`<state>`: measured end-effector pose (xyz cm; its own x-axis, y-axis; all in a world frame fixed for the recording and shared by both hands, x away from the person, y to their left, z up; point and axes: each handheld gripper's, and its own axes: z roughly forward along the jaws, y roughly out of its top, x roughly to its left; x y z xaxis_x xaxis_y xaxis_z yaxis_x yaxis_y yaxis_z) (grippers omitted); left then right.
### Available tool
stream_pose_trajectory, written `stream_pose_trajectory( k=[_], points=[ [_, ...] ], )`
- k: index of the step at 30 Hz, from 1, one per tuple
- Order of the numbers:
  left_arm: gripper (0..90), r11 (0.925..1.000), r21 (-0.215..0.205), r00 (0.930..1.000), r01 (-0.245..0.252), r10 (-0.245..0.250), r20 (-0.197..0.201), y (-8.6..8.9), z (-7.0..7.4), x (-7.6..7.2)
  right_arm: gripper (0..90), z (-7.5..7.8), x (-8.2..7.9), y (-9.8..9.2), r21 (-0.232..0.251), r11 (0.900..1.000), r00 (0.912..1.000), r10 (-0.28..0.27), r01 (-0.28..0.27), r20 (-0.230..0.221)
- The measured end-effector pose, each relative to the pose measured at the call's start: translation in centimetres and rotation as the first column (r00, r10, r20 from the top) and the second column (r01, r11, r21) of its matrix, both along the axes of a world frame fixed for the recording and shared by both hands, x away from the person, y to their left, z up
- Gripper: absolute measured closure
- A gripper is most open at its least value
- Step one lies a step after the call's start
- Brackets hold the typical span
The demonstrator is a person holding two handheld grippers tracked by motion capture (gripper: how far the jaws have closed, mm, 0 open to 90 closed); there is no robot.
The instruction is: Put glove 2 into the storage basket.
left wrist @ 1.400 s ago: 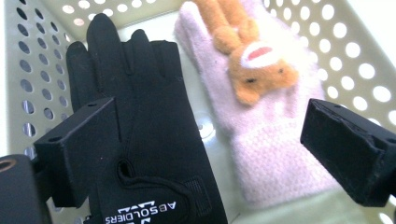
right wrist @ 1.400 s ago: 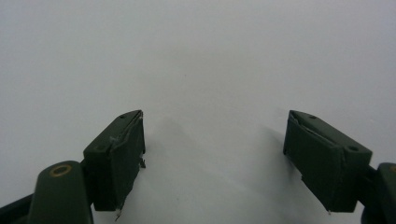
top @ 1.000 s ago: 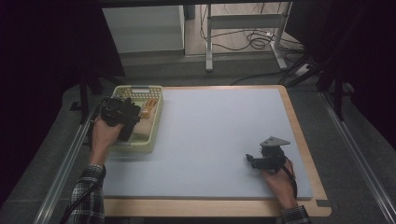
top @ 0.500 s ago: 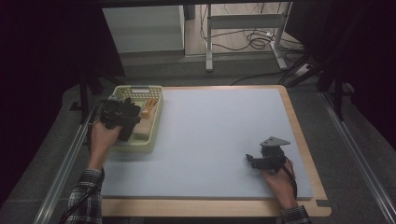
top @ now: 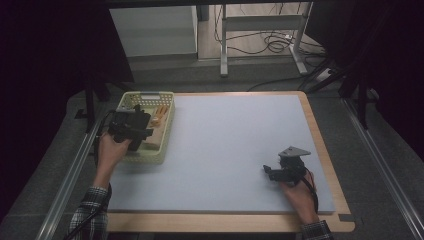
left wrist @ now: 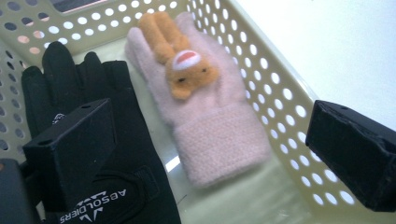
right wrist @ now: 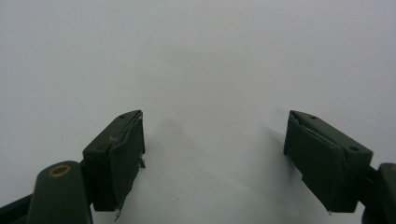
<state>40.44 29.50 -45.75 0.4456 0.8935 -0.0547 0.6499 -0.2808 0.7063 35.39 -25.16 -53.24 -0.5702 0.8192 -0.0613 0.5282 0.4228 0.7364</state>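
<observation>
Left gripper [left wrist: 212, 154] hangs over the yellow basket [top: 165, 127] at the table's left edge, jaws spread wide and straddling the pink glove [left wrist: 205, 112], which lies flat on the basket floor, cuff toward the gripper, so it looks lined up to grab the cuff. A black glove [left wrist: 93, 135] sits just beside it under the left jaw, and the perforated basket wall runs close by the right jaw, so both crowd the closing path. Right gripper [right wrist: 215, 158] idles wide open and empty low over bare grey mat [top: 235, 145], well apart.
</observation>
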Motion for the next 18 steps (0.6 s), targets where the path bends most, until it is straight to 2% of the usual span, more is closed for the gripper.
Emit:
stream_pose_trajectory(
  k=[9, 18],
  points=[
    [2.8, 0.9989, -0.045, 0.9999, 0.011, -0.011, 0.012, -0.2, -0.2, -0.7, 20.1, 0.0, 0.0, 0.0, 0.000, 1.000, 1.0000, 0.000, 0.000, 0.000],
    [3.7, 0.9972, -0.067, 0.9992, 0.033, -0.031, 0.026, -0.8, 0.1, -1.4, 20.1, 0.0, 0.0, 0.0, 0.000, 1.000, 1.0000, 0.000, 0.000, 0.000]
  ],
)
